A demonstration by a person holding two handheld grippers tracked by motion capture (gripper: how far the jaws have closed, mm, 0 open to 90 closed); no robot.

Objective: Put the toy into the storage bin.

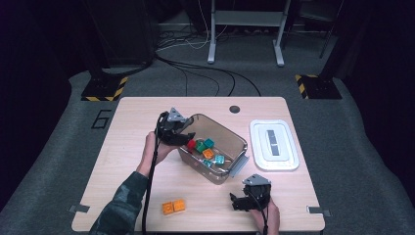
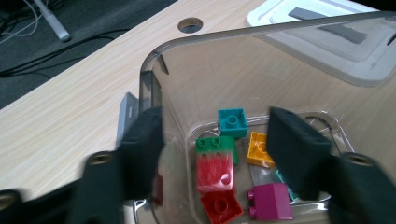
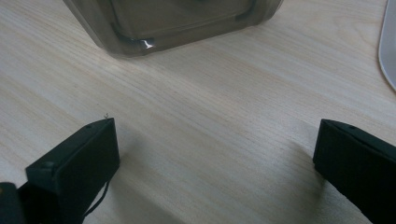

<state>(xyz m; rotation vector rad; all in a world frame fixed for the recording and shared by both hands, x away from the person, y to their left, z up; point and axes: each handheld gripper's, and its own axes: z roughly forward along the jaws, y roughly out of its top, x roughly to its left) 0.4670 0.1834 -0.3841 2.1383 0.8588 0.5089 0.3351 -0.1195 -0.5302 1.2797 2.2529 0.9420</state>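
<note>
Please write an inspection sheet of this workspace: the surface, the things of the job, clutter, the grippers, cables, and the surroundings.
Surface: light wooden table with a round hole near its far edge.
Job's things: clear bin holding red, green, teal, yellow and magenta blocks; a red block looks blurred between the left fingers, above the others; two orange blocks lie on the table near the front edge.
Clutter: white lid lies flat right of the bin.
Grippers: left gripper over the bin's left rim, fingers apart; right gripper low over bare table, fingers wide apart, nothing between them.
Cables: black cable trails from the left gripper; several run on the floor.
Surroundings: grey carpet, hazard-striped stand bases, metal frame legs behind.
</note>
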